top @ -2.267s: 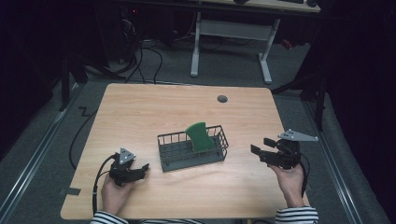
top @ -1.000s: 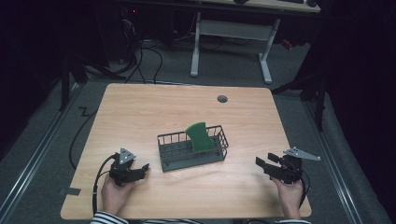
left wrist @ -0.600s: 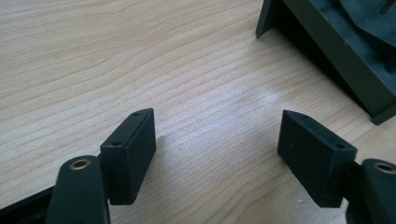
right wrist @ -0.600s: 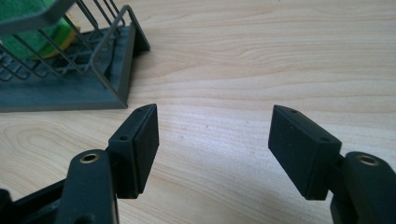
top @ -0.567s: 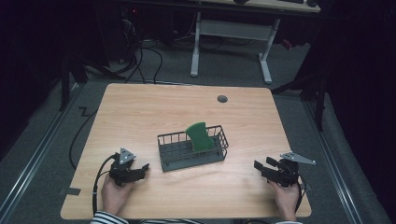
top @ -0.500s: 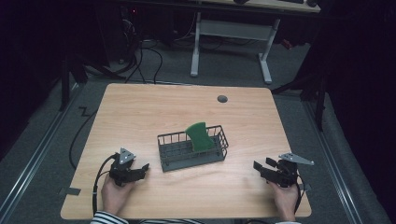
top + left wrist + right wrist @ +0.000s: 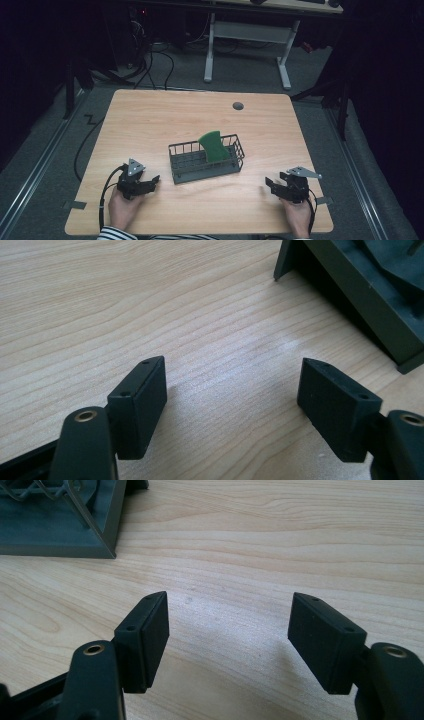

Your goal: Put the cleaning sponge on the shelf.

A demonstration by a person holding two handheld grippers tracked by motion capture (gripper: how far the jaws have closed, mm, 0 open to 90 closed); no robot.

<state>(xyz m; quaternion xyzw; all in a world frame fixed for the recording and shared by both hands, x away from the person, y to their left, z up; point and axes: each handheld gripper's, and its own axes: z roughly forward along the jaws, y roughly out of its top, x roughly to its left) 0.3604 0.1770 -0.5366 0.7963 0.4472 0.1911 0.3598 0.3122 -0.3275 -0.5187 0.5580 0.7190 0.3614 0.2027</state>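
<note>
Right tongs (image 7: 268, 185) have dropped to the table; basket (image 7: 206, 162) sits between both tongs.

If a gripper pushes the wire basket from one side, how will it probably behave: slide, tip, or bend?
The wire basket would probably slide rather than tip: it looks low and wide, on a flat base. Its thin wires suggest it is light, so the smooth table may offer little hold. The green sponge leaning upright inside could shift or topple.

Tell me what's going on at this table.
A person holds a gripper in each hand, both resting low on the wooden table near its front edge. The left gripper and right gripper are open and hold nothing. Between them stands a dark wire basket with a green sponge propped upright inside.
</note>
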